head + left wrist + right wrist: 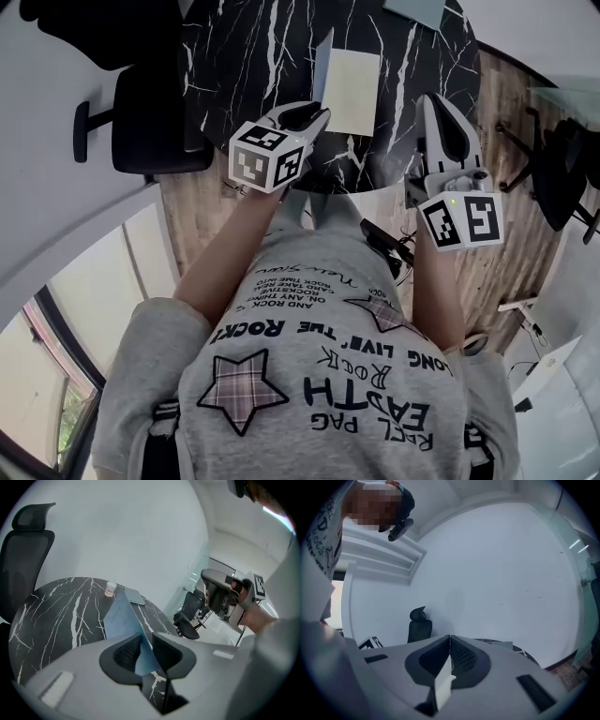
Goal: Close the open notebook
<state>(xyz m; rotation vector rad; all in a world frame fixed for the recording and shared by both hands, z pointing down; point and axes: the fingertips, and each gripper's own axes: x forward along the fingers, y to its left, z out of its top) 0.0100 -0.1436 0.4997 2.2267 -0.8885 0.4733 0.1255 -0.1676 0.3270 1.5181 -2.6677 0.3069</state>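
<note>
The notebook (354, 80) lies open on the black marble table (244, 56), cream page up, with its blue cover (322, 66) raised on edge at the left. My left gripper (314, 114) reaches over the table's near edge to that cover. In the left gripper view the blue cover (119, 616) stands upright between the jaws of the left gripper (146, 637), which are slightly apart and not pressing on it. My right gripper (433, 101) hovers to the right of the notebook; in its own view the right gripper (449, 638) has its tips together with nothing held.
A small bottle (110, 588) and a flat grey-blue book (132, 596) sit at the table's far side. A black office chair (150, 122) stands left of the table. More chairs (187, 616) stand to the right on the wooden floor.
</note>
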